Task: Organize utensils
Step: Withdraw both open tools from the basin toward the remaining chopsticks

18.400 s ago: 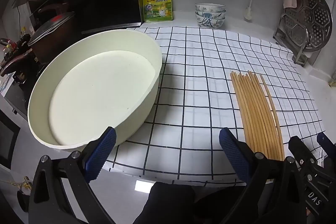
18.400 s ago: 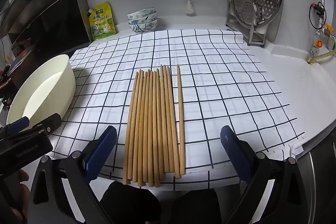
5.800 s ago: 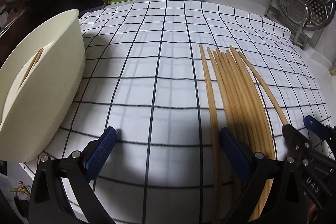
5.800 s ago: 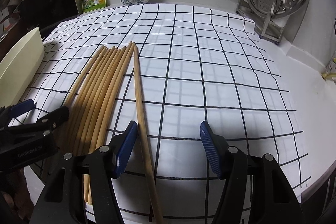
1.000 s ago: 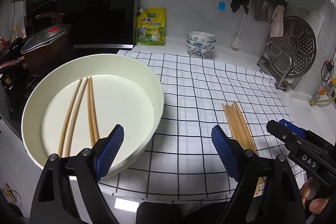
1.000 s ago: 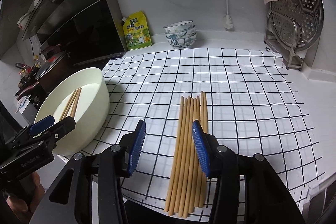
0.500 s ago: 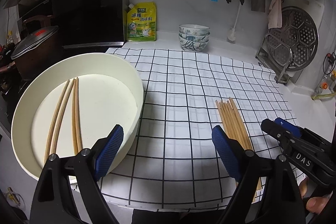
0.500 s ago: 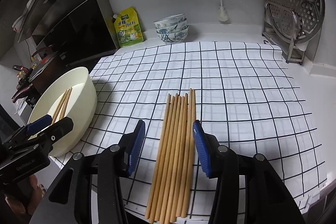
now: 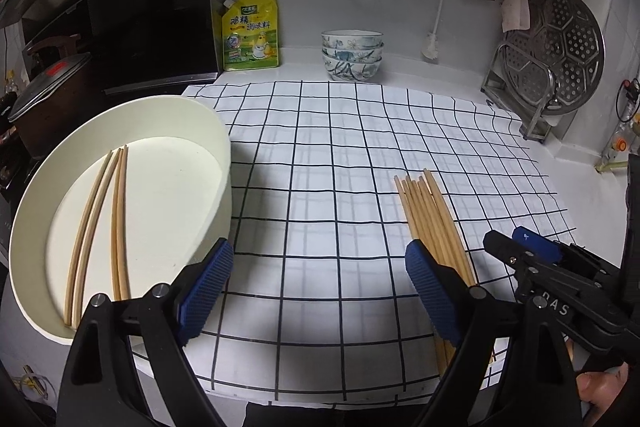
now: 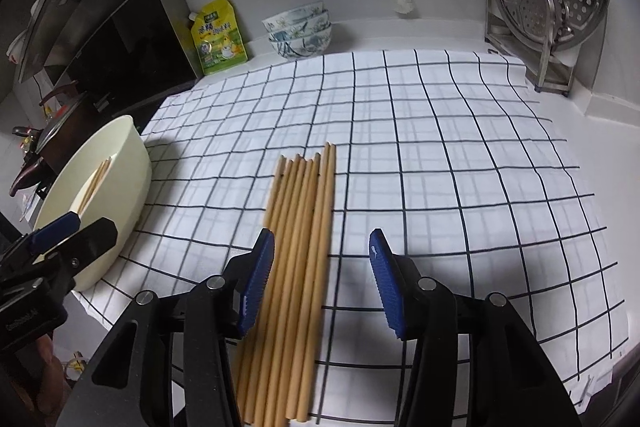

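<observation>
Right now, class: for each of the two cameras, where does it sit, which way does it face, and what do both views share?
Left wrist: on the left tongs, facing down across the checked cloth; cream basin left, right tongs intruding.
Right wrist: on the right tongs, jaws opening over the loose chopsticks; left tongs at left.
Shared: basin, chopsticks, cloth, stacked bowls.

My left wrist cam: rides left claw, looks forward and down over tabletop, bowl close at left, chopsticks at right. My right wrist cam: rides right claw, same downward tilt, nearer cloth, chopsticks dead ahead. Shared ground: checked cloth, chopsticks, bowl, back wall with pouch and stacked bowls. Each cam catches other claw at frame edge: right claw low right, left claw low left.
</observation>
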A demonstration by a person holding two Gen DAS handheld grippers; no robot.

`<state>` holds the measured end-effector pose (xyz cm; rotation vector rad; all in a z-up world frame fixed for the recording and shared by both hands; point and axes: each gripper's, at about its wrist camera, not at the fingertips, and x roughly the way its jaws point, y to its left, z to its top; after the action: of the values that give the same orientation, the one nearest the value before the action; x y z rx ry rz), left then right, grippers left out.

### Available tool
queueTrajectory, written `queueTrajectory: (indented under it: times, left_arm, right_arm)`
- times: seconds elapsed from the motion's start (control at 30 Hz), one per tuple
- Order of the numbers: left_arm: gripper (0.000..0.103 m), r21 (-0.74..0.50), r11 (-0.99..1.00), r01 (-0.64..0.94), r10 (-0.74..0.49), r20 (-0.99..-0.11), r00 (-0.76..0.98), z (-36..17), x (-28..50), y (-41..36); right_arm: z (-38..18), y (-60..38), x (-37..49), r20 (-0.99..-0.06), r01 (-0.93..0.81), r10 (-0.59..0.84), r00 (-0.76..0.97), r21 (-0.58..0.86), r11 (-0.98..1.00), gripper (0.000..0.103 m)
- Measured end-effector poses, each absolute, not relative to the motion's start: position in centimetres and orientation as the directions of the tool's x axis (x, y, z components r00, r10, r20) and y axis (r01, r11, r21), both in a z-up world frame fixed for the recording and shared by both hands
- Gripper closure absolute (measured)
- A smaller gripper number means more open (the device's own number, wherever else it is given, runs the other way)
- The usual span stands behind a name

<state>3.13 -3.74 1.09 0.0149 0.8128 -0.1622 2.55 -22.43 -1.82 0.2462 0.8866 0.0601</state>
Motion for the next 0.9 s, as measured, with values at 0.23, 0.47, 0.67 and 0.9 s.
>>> queueTrajectory:
  times: [0.23,0.47,0.67,0.9]
  left_arm:
    - [0.014,-0.059,0.983,0.175,-0.16,-0.747,0.645,-0.2,2.7,-5.3]
    - [0.014,-0.07,0.983,0.169,-0.161,-0.771,0.616,-1.5,2.6,-5.6]
    - [0.014,-0.069,0.985,0.157,-0.152,-0.778,0.609,-2.1,2.7,-5.6]
    - [0.014,-0.086,0.986,0.141,-0.154,-0.79,0.594,-2.8,2.8,-5.4]
  right_arm:
    - [-3.3,-22.9,2.4,-0.794,0.061,0.113,0.598,0.185,0.981,0.055]
    - [-4.3,-22.6,2.3,-0.815,0.048,0.099,0.571,0.154,0.987,0.055]
    - [-4.9,-22.3,2.5,-0.826,0.038,0.091,0.556,0.135,0.99,0.055]
    - [-5.3,-22.0,2.6,-0.831,0.022,0.085,0.549,0.116,0.993,0.055]
